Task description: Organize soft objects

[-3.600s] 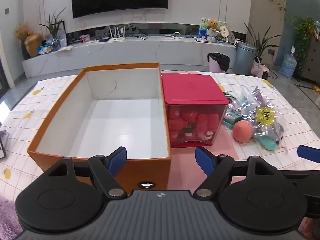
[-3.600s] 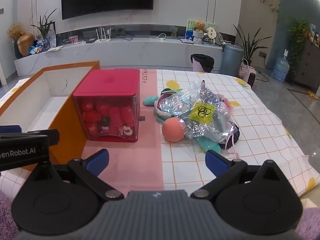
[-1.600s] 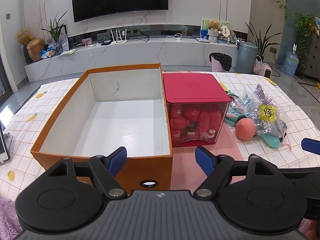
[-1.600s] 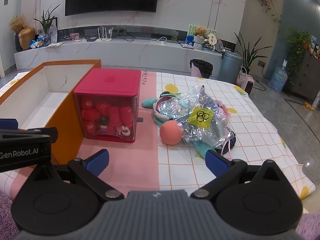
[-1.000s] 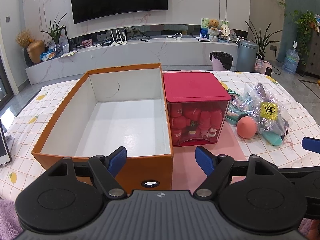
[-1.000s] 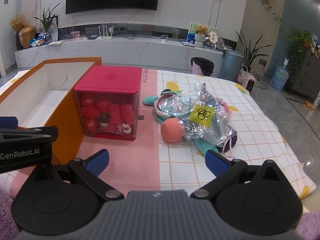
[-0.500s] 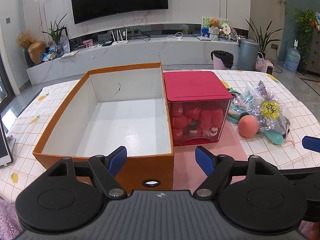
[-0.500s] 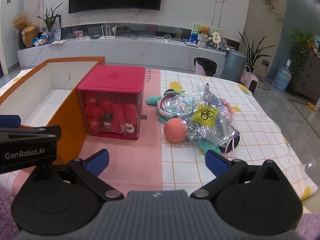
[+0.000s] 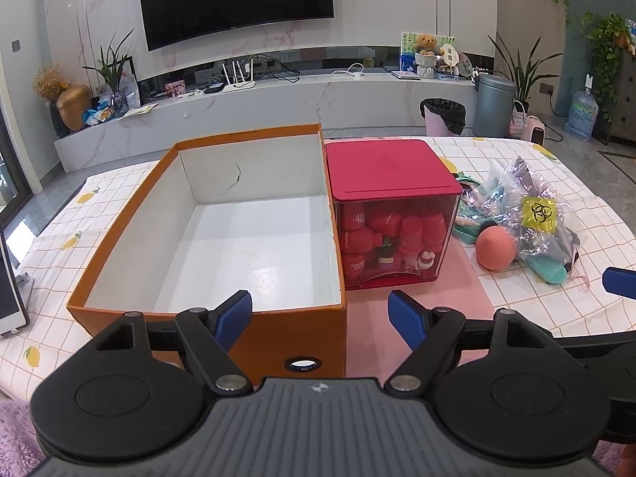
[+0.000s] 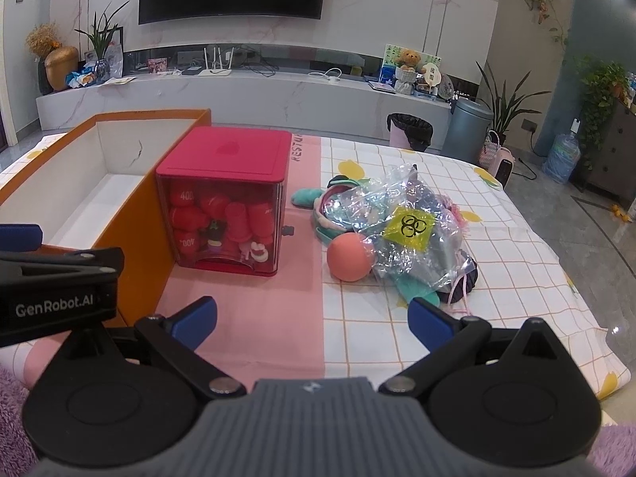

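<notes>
While both hand-held grippers, left and right, stay spread and empty, only the views shifted; the toys lie untouched, the box unfilled.

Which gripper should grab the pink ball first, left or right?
Right, probably. The right gripper is open and faces the pink ball almost straight ahead beside the plastic bag. The left gripper, also open, sits in front of the orange box, with the ball far off to its right.
</notes>
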`<act>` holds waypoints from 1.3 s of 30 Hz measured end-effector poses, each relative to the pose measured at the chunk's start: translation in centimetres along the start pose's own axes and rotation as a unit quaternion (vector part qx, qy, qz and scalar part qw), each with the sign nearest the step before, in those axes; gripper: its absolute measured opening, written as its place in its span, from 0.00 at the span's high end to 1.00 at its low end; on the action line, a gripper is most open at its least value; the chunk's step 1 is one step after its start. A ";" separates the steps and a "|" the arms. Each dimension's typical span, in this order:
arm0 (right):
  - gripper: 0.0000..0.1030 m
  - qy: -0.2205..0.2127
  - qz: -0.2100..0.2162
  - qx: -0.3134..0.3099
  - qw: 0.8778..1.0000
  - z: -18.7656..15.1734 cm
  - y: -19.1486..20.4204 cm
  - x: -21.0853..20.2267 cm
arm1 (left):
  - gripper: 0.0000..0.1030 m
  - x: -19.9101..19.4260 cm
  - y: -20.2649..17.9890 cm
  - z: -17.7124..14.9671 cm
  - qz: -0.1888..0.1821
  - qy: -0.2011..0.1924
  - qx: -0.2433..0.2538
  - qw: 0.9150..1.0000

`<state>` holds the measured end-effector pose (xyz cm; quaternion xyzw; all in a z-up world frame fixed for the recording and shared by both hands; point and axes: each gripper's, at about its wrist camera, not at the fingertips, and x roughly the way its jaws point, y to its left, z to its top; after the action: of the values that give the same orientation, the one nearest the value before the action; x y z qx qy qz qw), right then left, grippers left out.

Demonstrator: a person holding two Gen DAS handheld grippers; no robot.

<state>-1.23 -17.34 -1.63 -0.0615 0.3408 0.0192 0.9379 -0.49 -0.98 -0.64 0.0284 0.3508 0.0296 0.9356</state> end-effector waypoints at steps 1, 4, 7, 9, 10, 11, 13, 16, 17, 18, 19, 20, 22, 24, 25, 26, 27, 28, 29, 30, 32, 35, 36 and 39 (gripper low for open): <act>0.03 -0.001 -0.001 0.000 1.000 0.0 0.0 0.0 | 0.11 0.0 0.0 0.0 0.000 0.000 0.000 1.000; 0.03 -0.002 -0.002 -0.001 1.000 0.0 0.1 -0.1 | 0.11 0.0 0.0 0.0 0.000 0.000 0.000 1.000; 0.03 -0.002 -0.002 -0.001 1.000 0.0 0.1 0.0 | 0.11 0.0 0.0 0.0 0.000 0.000 0.000 1.000; 0.03 -0.004 -0.005 -0.002 1.000 0.0 0.2 -0.1 | 0.11 0.0 0.0 0.0 0.001 -0.001 0.000 1.000; 0.03 -0.006 -0.005 -0.003 1.000 0.0 0.2 -0.2 | 0.11 0.0 0.0 0.0 0.000 -0.001 0.000 1.000; 0.03 -0.007 -0.006 -0.002 1.000 0.0 0.2 -0.3 | 0.11 0.0 0.0 0.0 0.000 -0.001 0.000 1.000; 0.03 -0.009 -0.004 0.000 1.000 0.1 0.1 -0.4 | 0.11 0.0 0.0 0.0 -0.002 -0.001 -0.002 1.000; 0.03 -0.012 -0.006 0.004 1.000 0.3 -0.1 -0.5 | 0.11 0.0 0.2 0.3 -0.008 0.002 -0.007 1.000; 0.03 -0.014 -0.008 0.006 1.000 0.3 -0.1 -0.6 | 0.11 0.0 0.2 0.4 -0.009 0.004 -0.007 1.000; 0.03 -0.016 -0.009 0.008 1.000 0.5 -0.2 -0.6 | 0.11 0.1 0.2 0.6 -0.010 0.006 -0.007 1.000; 0.03 -0.017 -0.012 0.010 1.000 0.6 -0.4 -0.6 | 0.11 0.1 0.1 0.8 -0.009 0.007 -0.006 1.000; 0.03 -0.018 -0.016 0.012 1.000 0.8 -0.5 -0.7 | 0.11 0.0 -0.1 1.0 -0.008 0.006 -0.004 1.000; 0.03 -0.020 -0.025 0.014 0.999 1.3 -1.0 -0.7 | 0.11 -0.2 -0.4 1.5 -0.005 0.000 0.003 1.000; 0.03 -0.025 -0.039 0.015 0.999 1.8 -1.7 -0.7 | 0.11 -0.4 -0.9 2.0 -0.006 -0.004 0.010 1.000; 0.03 -0.026 -0.046 0.015 0.999 2.1 -2.1 -0.7 | 0.11 -0.6 -1.1 2.3 -0.008 -0.007 0.013 1.000; 0.03 -0.027 -0.053 0.014 0.998 2.4 -2.5 -0.7 | 0.11 -0.7 -1.4 2.6 -0.011 -0.011 0.015 1.000; 0.03 -0.027 -0.062 0.012 0.998 2.8 -2.9 -0.7 | 0.11 -0.9 -1.7 3.0 -0.013 -0.013 0.018 1.000; 0.03 -0.026 -0.073 0.012 0.997 3.2 -3.5 -0.6 | 0.11 -1.0 -2.0 3.4 -0.017 -0.016 0.019 1.000; 0.03 -0.026 -0.083 0.011 0.996 3.5 -4.0 -0.4 | 0.11 -1.1 -2.2 3.8 -0.020 -0.019 0.020 0.999; 0.03 -0.026 -0.090 0.009 0.996 3.9 -4.7 -0.2 | 0.11 -1.2 -2.5 4.2 -0.024 -0.023 0.020 0.999; 0.03 -0.021 -0.093 -0.003 0.995 4.4 -5.9 0.3 | 0.11 -1.5 -3.1 4.9 -0.032 -0.032 0.024 0.999; 0.03 -0.008 -0.102 -0.018 0.995 5.1 -8.0 1.8 | 0.11 -1.3 -4.5 5.4 -0.046 -0.036 0.048 0.997; 0.03 -0.001 -0.105 -0.020 0.994 5.4 -8.8 2.5 | 0.11 -1.1 -5.1 5.5 -0.051 -0.035 0.058 0.996; 0.03 0.013 -0.084 0.005 0.996 6.5 -11.4 4.4 | 0.11 -0.4 -6.8 5.1 -0.068 -0.032 0.078 0.994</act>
<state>7.18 -27.85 1.62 -0.0854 0.3465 -0.0624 0.9321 2.78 -7.91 2.95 0.0785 0.3234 -0.0627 0.9409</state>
